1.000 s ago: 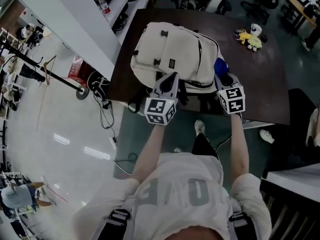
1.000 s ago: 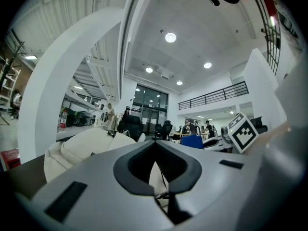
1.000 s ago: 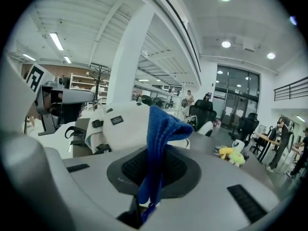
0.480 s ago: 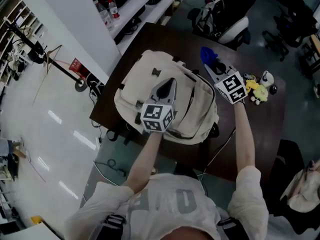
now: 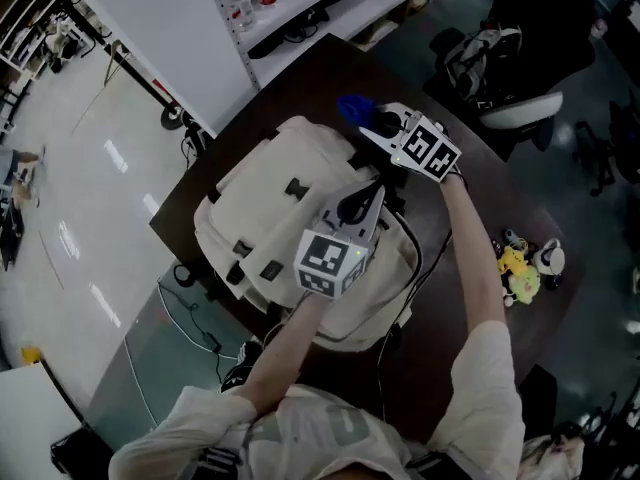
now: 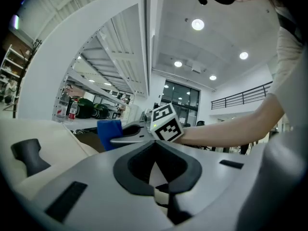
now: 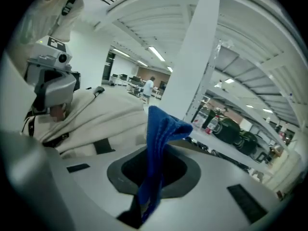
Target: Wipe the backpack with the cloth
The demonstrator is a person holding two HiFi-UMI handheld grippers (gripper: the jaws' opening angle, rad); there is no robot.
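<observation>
The backpack (image 5: 270, 198) was seen lying flat on the dark table (image 5: 300, 78), filling most of its left half. It was judged soft and bulky: pale fabric likely to give and wrinkle under a stroke, with black buckles (image 5: 296, 187) and straps that could catch. The cloth (image 5: 355, 108), blue, limp and light, was pinched at one end in the closed jaws of the right gripper (image 5: 378, 128), and its free end was held up at the far end of the backpack. It could not be told whether it touched the fabric. The jaws of the left gripper (image 5: 368, 198) were brought together with nothing made out between them, and were set on the backpack's upper face near a black strap, where the bag could be pressed still. Steadying by pressure on the broad panel was judged better than a pinch.

The bag's near left side was seen close to the table's edge, so strokes toward it were judged risky. Bare table was left at the right, with small toys (image 5: 522, 266) well apart.
</observation>
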